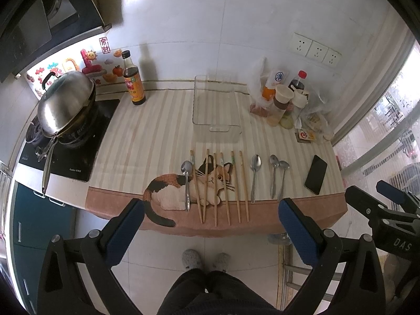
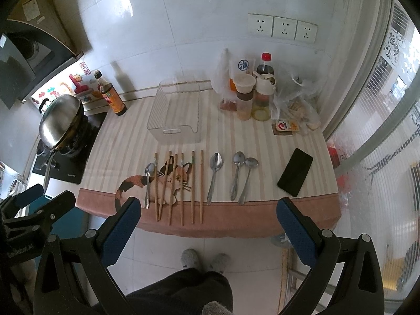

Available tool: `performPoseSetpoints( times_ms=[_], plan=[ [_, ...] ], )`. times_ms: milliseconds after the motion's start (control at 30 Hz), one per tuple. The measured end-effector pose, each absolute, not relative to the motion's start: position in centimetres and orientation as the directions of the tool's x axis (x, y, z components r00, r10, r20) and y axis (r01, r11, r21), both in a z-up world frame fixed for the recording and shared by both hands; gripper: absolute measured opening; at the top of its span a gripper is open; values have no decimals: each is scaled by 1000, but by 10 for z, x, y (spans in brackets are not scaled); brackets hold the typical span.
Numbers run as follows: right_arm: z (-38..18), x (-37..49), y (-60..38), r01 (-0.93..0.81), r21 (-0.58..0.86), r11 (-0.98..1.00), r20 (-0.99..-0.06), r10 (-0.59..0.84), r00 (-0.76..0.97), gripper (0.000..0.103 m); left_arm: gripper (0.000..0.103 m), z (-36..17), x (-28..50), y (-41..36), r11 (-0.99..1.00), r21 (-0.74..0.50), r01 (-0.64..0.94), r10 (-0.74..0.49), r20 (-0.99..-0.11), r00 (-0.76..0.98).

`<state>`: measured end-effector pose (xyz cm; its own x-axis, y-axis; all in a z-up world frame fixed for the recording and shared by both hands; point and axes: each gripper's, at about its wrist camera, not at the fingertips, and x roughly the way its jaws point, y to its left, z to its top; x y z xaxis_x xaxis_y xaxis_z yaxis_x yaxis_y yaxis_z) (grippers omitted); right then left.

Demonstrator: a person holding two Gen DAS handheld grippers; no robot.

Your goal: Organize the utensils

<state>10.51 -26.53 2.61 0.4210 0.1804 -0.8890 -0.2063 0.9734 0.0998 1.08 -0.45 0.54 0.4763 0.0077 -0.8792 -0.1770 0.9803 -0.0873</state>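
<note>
Several wooden chopsticks [image 1: 223, 186] [image 2: 181, 186] lie side by side on the cat-print mat [image 1: 170, 141] [image 2: 126, 136]. One metal spoon [image 1: 187, 183] [image 2: 148, 183] rests left of them. Three more spoons [image 1: 273, 176] [image 2: 236, 176] lie to their right. Behind them stands a clear plastic bin [image 1: 216, 107] [image 2: 176, 110] with nothing inside. My left gripper [image 1: 210, 210] hangs open in front of the table's near edge, holding nothing. My right gripper [image 2: 208, 210] is open too, level with that edge, and its fingers also show at the right of the left wrist view.
A black phone [image 1: 316, 174] [image 2: 295, 172] lies at the mat's right end. Bottles, jars and plastic bags [image 1: 286, 99] [image 2: 257, 94] crowd the back right corner. A sauce bottle [image 1: 134, 81] [image 2: 111, 97] and a lidded wok [image 1: 65, 102] [image 2: 60, 123] on a stove stand left. The person's slippered feet [image 1: 204, 258] are below.
</note>
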Motion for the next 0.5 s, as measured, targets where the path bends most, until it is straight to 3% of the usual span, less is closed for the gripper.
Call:
performPoseSetpoints(
  times_ms=[500],
  plan=[
    [30,107,-262,-210,101,973,-887,184,424,103,103,15,17,-4,981,-83,-176,13,-876,483]
  ],
)
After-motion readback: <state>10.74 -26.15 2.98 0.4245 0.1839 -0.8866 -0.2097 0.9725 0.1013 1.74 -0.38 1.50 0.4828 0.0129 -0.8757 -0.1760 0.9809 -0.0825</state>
